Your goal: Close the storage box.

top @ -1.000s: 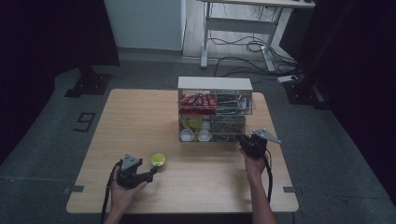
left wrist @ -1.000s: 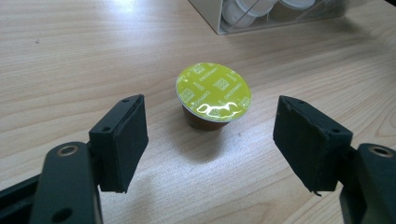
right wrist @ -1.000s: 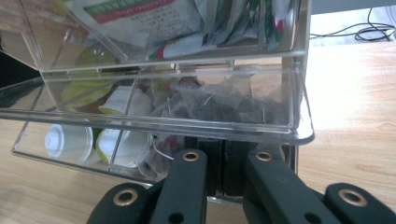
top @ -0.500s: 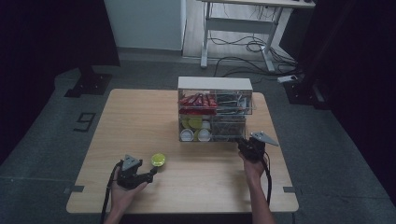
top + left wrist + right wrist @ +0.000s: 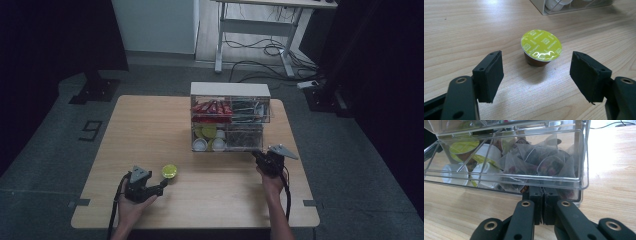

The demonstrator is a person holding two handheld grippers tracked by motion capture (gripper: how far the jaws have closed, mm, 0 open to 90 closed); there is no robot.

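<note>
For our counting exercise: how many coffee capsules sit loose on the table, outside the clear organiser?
1. The capsule stands on the table, between the left claw's open jaws; more capsules sit inside the organiser.

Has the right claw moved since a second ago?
Yes, slightly. The right claw has edged left and toward the clear organizer, its tips now at the box's lower right corner.

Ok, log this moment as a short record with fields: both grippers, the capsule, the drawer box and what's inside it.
left gripper: open, jaws either side of the capsule, not touching it
capsule: yellow-green foil lid, upright on the table
right gripper: shut, tips at the lower drawer's front edge
drawer box: clear, stacked drawers
lower drawer: pulled out a little; tea bags on one side, capsules on the other
</note>
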